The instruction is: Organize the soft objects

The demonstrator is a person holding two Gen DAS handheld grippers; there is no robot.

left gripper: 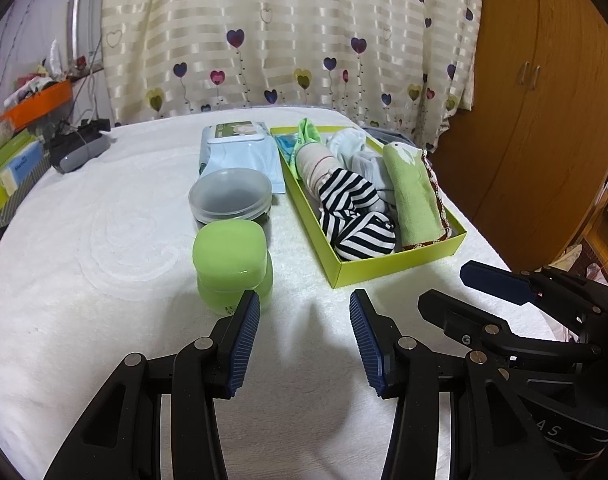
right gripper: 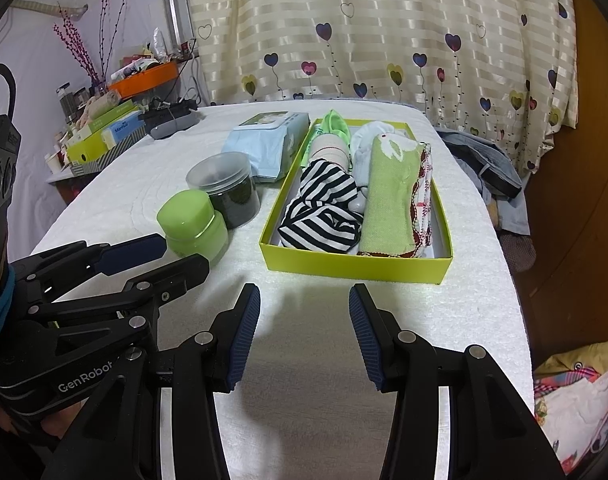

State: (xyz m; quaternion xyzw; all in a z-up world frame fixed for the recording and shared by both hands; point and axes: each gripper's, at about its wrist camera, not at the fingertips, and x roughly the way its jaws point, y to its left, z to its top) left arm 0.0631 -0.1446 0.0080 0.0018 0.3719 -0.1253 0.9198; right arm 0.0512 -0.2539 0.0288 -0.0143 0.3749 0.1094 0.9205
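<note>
**Both grippers spread and empty before a filled green box**

The left gripper [left gripper: 304, 338] hangs above the near edge of the white towelling bed cover [left gripper: 103, 240], its ribbed blue pads wide apart with nothing between them. Just beyond its left finger stands a lime-green plastic jar [left gripper: 229, 262] with a rounded square lid, and touching that from behind is a clear round tub [left gripper: 230, 198] with a frosted lid and dark contents. Farther back lies a soft pale-blue wet-wipes pack [left gripper: 239, 152] with a hard flip lid.

The lime-green cardboard box [left gripper: 400, 262] sits toward the right edge of the cover, beside the wipes. Inside, left to right: a rolled cream sock with thin red stripes [left gripper: 314, 164], a crumpled black-and-white striped knit piece [left gripper: 354, 216], pale bluish-white socks [left gripper: 364, 160], and a folded green towel [left gripper: 414, 196] with a scalloped brown-red trim along its right wall.

The right gripper [right gripper: 304, 336] is likewise spread with nothing held, close to the near edge in front of the box. Only its view shows a bare white strip of the box floor [right gripper: 438, 216] right of the towel, a blue garment [right gripper: 480, 160] off the cover's right edge, and purple twigs [right gripper: 83, 40] at the far left. The left view alone shows the wooden wardrobe doors [left gripper: 544, 100].
</note>
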